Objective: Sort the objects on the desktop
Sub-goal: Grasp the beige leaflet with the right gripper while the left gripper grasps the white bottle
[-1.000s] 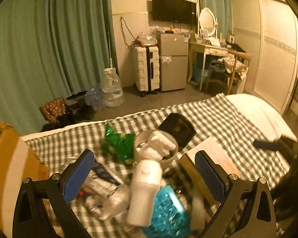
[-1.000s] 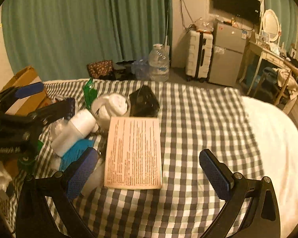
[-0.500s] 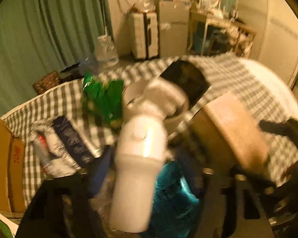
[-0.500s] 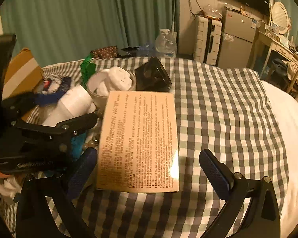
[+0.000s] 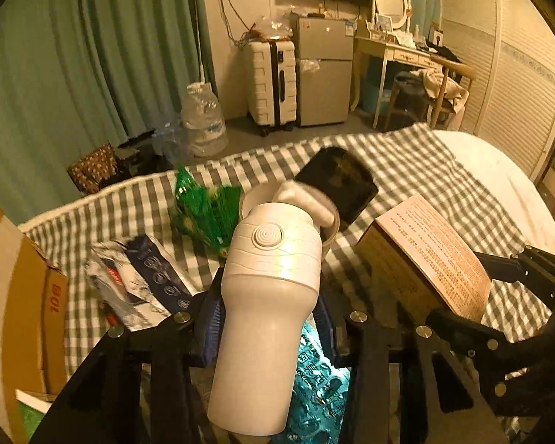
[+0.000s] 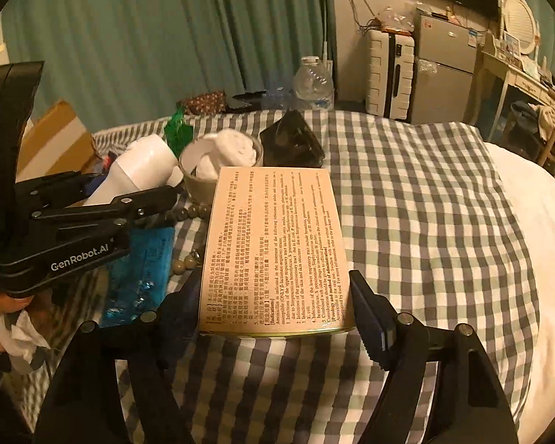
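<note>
Checked cloth (image 5: 407, 159) is covering the surface, cluttered at frame centre-left. Green packet (image 5: 207, 209), white cup (image 6: 220, 164) stuffed with a white rolled cloth, black pouch (image 5: 338, 181), dark printed packet (image 5: 148, 277), teal foil pack (image 6: 140, 266) and bead string (image 6: 188, 214) are crowding around the two task items. Cardboard box (image 5: 22, 296) is sitting at the left edge. The teal pack is lying under the bottle; the beads are lying just beside the carton's left edge.

Versus a second ago: both jaws were spread wide with nothing between them; both have just been closing, and the left view is sitting lower and closer over the bottle.

Left gripper (image 5: 268, 327) is clamping the white bottle (image 5: 268, 307) at its waist, blue pads pressing both sides, bottle tilted at centre frame. Right gripper (image 6: 273, 318) is straddling the near end of the tan printed carton (image 6: 273, 244), jaws roughly carton-wide; right pad looks touching, left side too dark, firm grip cannot be told.
</note>
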